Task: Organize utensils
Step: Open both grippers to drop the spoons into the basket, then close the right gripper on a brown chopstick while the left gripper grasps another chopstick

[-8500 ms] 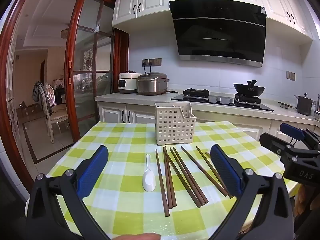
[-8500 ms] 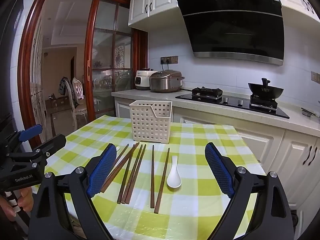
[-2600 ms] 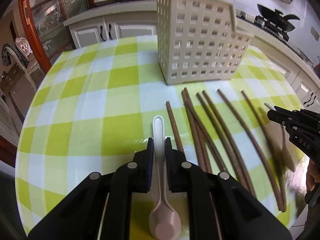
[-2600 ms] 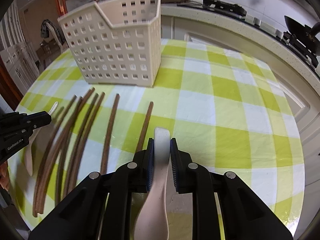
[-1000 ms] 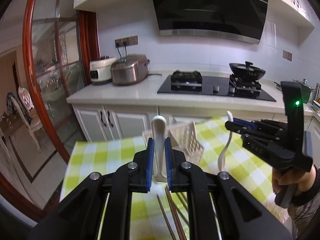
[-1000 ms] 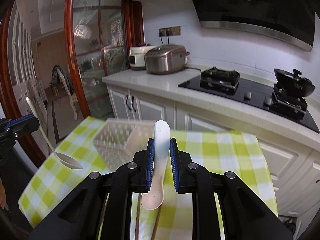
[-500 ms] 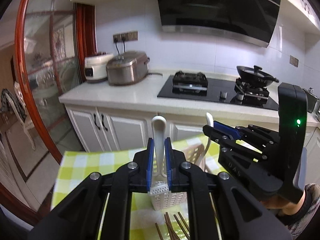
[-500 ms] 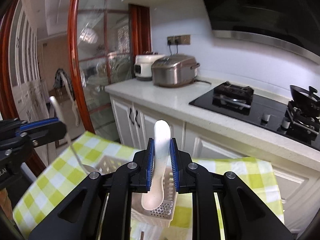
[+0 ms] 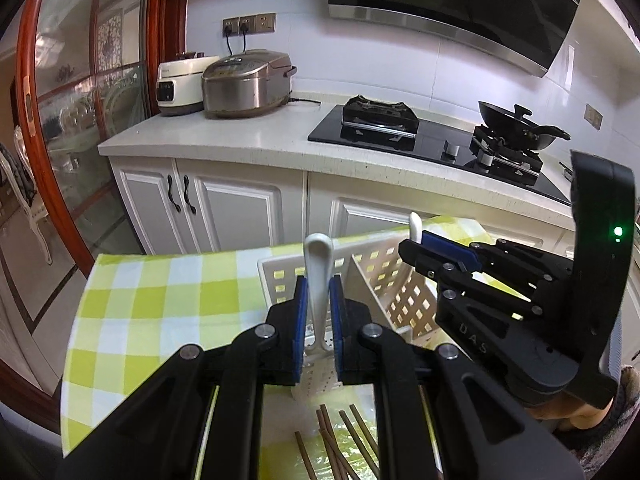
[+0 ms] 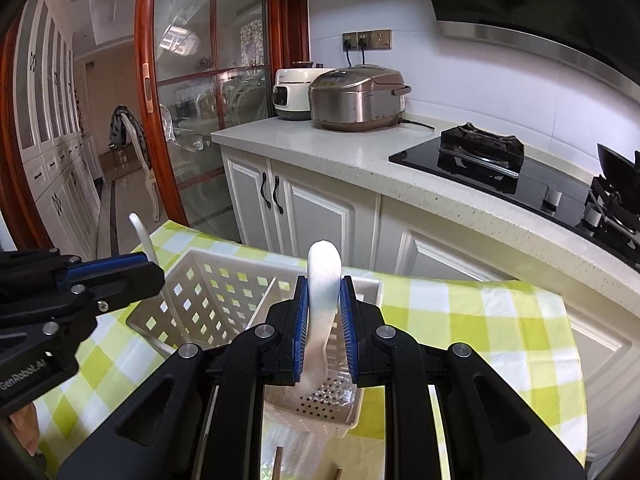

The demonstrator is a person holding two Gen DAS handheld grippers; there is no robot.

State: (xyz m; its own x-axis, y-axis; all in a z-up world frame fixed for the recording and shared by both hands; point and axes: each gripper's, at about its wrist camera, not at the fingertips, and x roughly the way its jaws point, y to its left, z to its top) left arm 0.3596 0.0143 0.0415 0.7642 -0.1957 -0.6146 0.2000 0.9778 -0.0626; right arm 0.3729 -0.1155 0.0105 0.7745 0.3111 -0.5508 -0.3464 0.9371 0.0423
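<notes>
Two white spoons are held handle-up over the perforated utensil basket (image 9: 384, 276), which stands near the far edge of the checked tablecloth (image 9: 160, 292). The left gripper (image 9: 318, 320), angled downward, is clamped on one spoon (image 9: 318, 276), its bowl lowered into the basket's left compartment. The right gripper (image 10: 324, 320), tilted down likewise, is pressed tight on the other spoon (image 10: 322, 304), whose bowl hangs in the right compartment above the dotted floor. Brown chopsticks (image 9: 340, 440) are seen lying on the cloth just in front of the basket, toward the near edge.
</notes>
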